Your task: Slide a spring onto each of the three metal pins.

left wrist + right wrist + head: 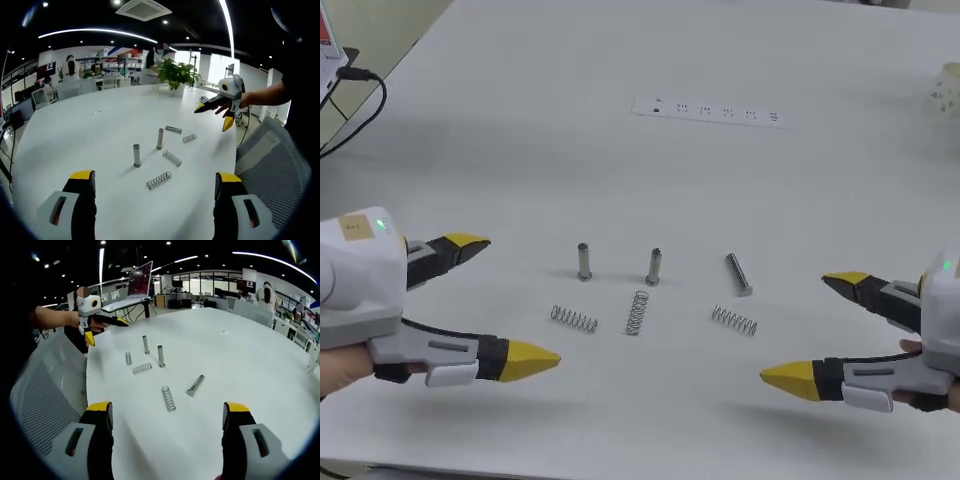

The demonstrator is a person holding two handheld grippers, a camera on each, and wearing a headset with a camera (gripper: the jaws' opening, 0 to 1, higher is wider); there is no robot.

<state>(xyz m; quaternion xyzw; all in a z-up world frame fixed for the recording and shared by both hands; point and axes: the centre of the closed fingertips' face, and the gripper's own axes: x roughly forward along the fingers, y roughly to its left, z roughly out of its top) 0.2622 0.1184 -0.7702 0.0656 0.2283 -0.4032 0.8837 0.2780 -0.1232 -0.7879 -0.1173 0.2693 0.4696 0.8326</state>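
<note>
Two metal pins [584, 261] [654, 266] stand upright on the white table [620, 180]; the third pin [738, 273] lies on its side to their right. In front of them lie three loose springs [573, 319] [637, 312] [734, 320], one near each pin. My left gripper [505, 300] is open at the left, short of the leftmost spring, holding nothing. My right gripper [815, 328] is open at the right, apart from the nearest spring. The left gripper view has the standing pins [136, 155] [160, 138] ahead of its jaws. In the right gripper view, the lying pin [195, 385] and a spring [169, 398] are closest.
A white power strip [710, 110] lies flat at the back of the table. A black cable [360, 90] hangs off the far left edge. A mesh chair [270, 160] stands by the table's edge, and a potted plant [177, 75] sits at its far end.
</note>
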